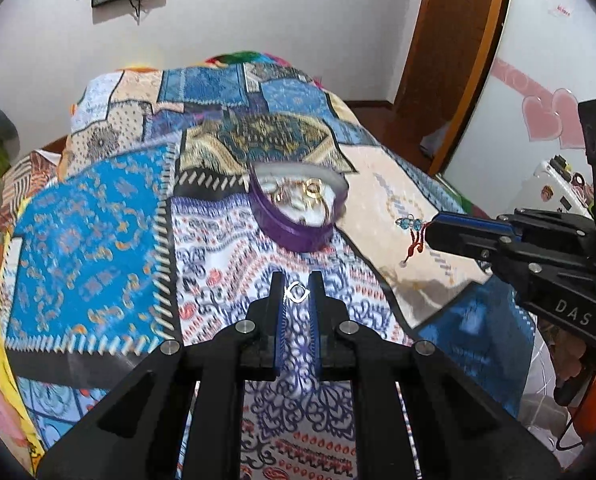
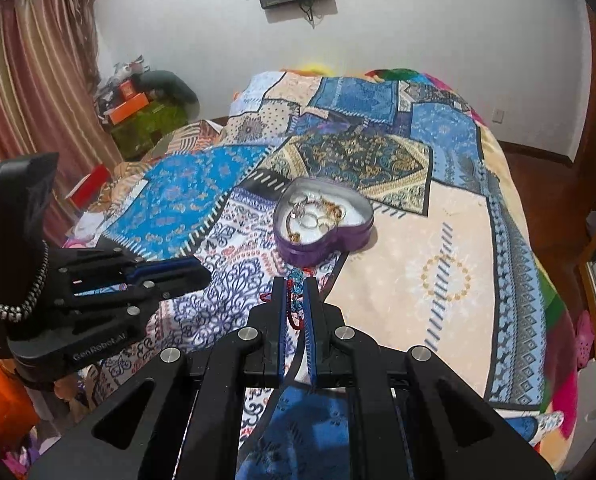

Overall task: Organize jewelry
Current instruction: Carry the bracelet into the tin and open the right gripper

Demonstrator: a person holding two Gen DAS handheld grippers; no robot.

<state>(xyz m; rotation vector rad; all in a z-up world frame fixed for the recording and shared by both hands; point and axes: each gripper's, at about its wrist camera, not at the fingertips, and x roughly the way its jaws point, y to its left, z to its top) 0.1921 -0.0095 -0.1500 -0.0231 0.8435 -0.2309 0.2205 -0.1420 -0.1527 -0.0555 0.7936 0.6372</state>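
Note:
A purple heart-shaped tin [image 1: 294,236] [image 2: 339,240] lies open on the patchwork bedspread, with gold and silver rings and chains inside. My left gripper [image 1: 296,293] is shut on a small silver ring [image 1: 296,292], held just short of the tin. My right gripper [image 2: 296,292] is shut on a red cord bracelet with blue beads [image 2: 296,289], just in front of the tin. In the left wrist view the right gripper [image 1: 427,236] comes in from the right with the beads [image 1: 409,224] hanging at its tip. The left gripper [image 2: 202,270] shows at the left of the right wrist view.
The bedspread [image 2: 437,240] covers a bed that falls away at the right and the front. A curtain [image 2: 30,80] and cluttered boxes [image 2: 130,108] stand at the left. A wooden door [image 1: 457,40] and a white appliance with stickers [image 1: 557,188] are at the right.

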